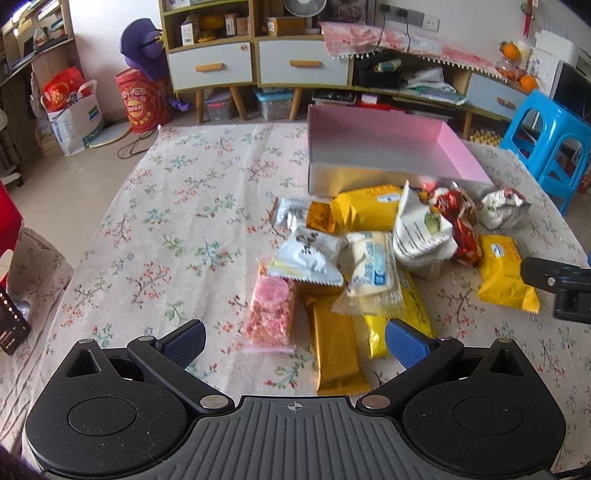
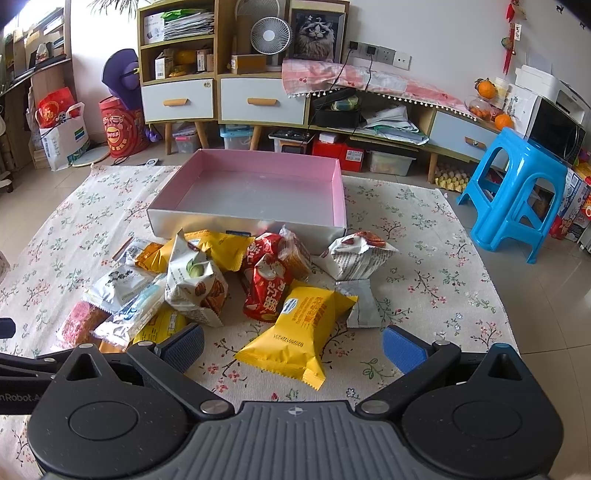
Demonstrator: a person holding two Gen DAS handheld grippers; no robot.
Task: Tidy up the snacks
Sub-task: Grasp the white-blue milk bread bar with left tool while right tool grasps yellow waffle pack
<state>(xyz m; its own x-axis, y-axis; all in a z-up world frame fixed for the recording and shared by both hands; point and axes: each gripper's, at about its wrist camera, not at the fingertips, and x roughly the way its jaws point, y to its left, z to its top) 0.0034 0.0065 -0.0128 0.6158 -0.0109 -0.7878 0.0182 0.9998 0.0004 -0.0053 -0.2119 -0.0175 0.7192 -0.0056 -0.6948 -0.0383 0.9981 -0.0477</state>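
Snacks lie heaped on the flowered cloth that covers the table, just in front of the pink-lined box, which stands empty toward the far edge. The heap is a jumble: a yellow packet lies nearest the right claw, its crimped end pointing at the near edge; behind it a red packet leans on another red one, and a white bag with a green picture stands puffed up in the middle. To the right a white crumpled bag sits a little apart, with a small silver sachet just beside the yellow packet. On the left of the pile lie a pink speckled bar in clear wrap, a long gold bar, a white sachet with black print and a pale blue-and-white packet, overlapping each other.

Both claws hang released, blue pads spread wide and gripping nothing. The left claw hovers over the pink bar and gold bar at the near edge; the right one straddles the yellow packet from above.

Beyond the table stands a blue plastic stool on the right, and a low cabinet with white drawers runs along the wall, cluttered with boxes, a small fan and oranges.
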